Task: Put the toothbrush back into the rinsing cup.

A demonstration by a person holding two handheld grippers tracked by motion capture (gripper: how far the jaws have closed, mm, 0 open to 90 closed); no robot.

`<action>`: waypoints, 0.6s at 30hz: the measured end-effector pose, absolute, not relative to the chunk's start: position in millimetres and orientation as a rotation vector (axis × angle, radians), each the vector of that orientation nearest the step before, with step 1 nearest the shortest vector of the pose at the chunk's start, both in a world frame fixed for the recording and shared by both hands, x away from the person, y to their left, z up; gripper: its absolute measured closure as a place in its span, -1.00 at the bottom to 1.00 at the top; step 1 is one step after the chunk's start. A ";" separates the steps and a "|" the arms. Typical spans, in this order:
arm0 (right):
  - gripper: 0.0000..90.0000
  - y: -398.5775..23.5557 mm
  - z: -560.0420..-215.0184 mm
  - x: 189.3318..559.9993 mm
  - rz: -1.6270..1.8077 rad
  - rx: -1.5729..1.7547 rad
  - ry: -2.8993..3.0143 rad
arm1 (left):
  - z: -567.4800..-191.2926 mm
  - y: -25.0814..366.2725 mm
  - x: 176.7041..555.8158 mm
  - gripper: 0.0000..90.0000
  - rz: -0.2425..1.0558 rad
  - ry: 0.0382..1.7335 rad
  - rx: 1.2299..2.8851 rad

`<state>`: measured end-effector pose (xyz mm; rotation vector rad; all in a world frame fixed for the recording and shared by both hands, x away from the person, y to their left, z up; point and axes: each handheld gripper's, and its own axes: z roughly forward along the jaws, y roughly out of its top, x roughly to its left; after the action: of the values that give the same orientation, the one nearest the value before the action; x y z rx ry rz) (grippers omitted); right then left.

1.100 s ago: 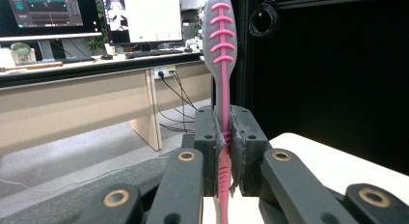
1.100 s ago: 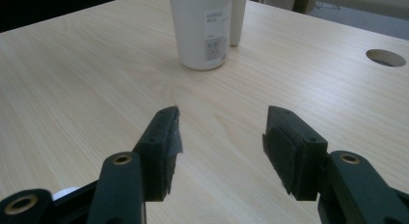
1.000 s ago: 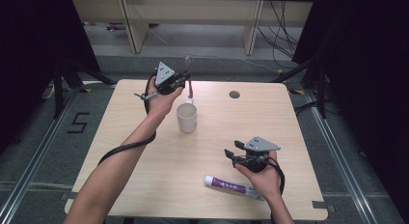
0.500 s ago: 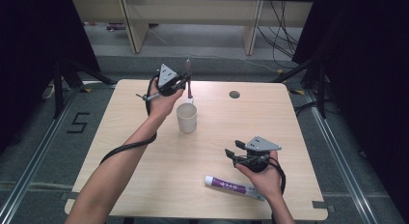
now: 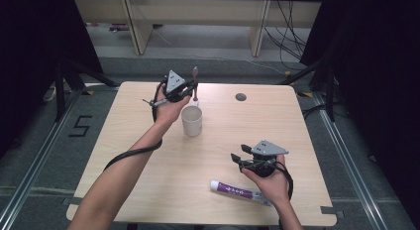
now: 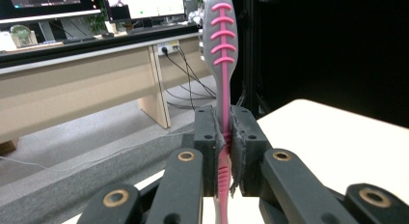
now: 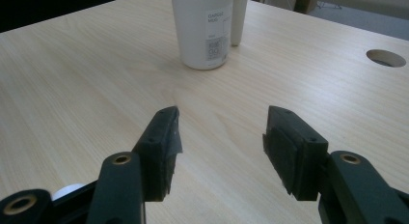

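Left gripper point(image 5: 184, 92): clenched on the pink toothbrush point(image 6: 223, 64), pads pinching the thin neck of the handle, brush upright. Sits just behind the white cup point(image 5: 191, 120), on its far side, the lower end of the handle seemingly beside the cup's rim rather than inside it, though hard to tell from above. Right gripper point(image 7: 219, 142): released, jaws apart and holding nothing, resting on the near side of the cup and well apart from it. Toothpaste tube point(image 5: 237, 191): lying flat on the table point(image 5: 129, 131), nearer still than the right gripper, just beside that hand.

Step in hand, most likely: dropping the toothbrush into the cup. To do it well:
- Bring the brush over the middle of the cup's mouth before lowering, not over the rim.
- Keep the handle upright so the lower end clears the wall.
- Lower until the end is well below the rim, then open the jaws slowly.
- Avoid nudging the light cup sideways; steady it with the right gripper if it shifts.
- Lift straight away from the cup after letting go.
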<state>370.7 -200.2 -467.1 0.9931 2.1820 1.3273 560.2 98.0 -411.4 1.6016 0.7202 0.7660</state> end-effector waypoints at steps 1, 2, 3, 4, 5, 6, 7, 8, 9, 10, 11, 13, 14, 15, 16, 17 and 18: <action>0.04 -199.9 -467.2 370.5 1.325 0.995 2.180 | -412.5 97.8 560.2 0.83 0.763 0.723 1.607; 0.04 -199.7 -467.1 370.4 1.325 0.995 2.182 | -413.4 97.8 560.4 0.83 0.765 0.725 1.611; 0.04 -199.5 -467.1 370.2 1.328 0.996 2.182 | -415.0 97.8 560.4 0.83 0.760 0.731 1.615; 0.04 -199.2 -467.4 370.1 1.330 0.998 2.177 | -417.8 97.2 559.7 0.83 0.734 0.753 1.624; 0.04 -199.2 -467.4 370.1 1.330 0.998 2.177 | -417.8 97.2 559.7 0.83 0.734 0.753 1.624; 0.04 -199.7 -467.1 370.2 1.325 0.996 2.185 | -419.0 97.0 559.7 0.83 0.735 0.753 1.628; 0.04 -199.7 -467.1 370.2 1.325 0.996 2.185 | -420.1 97.0 559.8 0.83 0.733 0.752 1.634; 0.04 -199.8 -467.2 370.6 1.321 0.992 2.183 | -421.3 96.7 559.6 0.83 0.730 0.757 1.638; 0.04 -199.8 -467.2 370.6 1.321 0.992 2.183 | -422.4 96.6 559.8 0.83 0.731 0.756 1.643; 0.04 -199.6 -467.1 370.3 1.322 0.996 2.184 | -423.7 96.4 559.8 0.83 0.728 0.758 1.649; 0.04 -199.4 -466.8 370.2 1.326 0.995 2.185 | -424.5 96.3 559.9 0.83 0.727 0.758 1.652; 0.04 -199.4 -466.6 370.3 1.327 0.993 2.184 | -426.5 95.9 560.1 0.83 0.724 0.761 1.657; 0.04 -199.8 -466.1 370.4 1.326 0.997 2.187 | -427.8 95.9 560.1 0.83 0.722 0.764 1.659; 0.04 -200.0 -466.6 370.8 1.322 0.989 2.183 | -428.2 96.1 560.2 0.83 0.724 0.763 1.662; 0.04 -200.1 -466.7 370.9 1.320 0.987 2.184 | -428.6 96.0 560.2 0.83 0.722 0.766 1.662; 0.04 -200.1 -466.7 370.9 1.320 0.987 2.184 | -428.6 96.0 560.2 0.83 0.722 0.766 1.662; 0.04 -199.8 -466.8 370.7 1.321 0.991 2.186 | -428.8 96.0 560.2 0.83 0.723 0.766 1.662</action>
<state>370.7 -199.8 -466.8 0.9913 2.1856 1.3207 560.2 96.0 -428.8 1.6618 0.7662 0.7227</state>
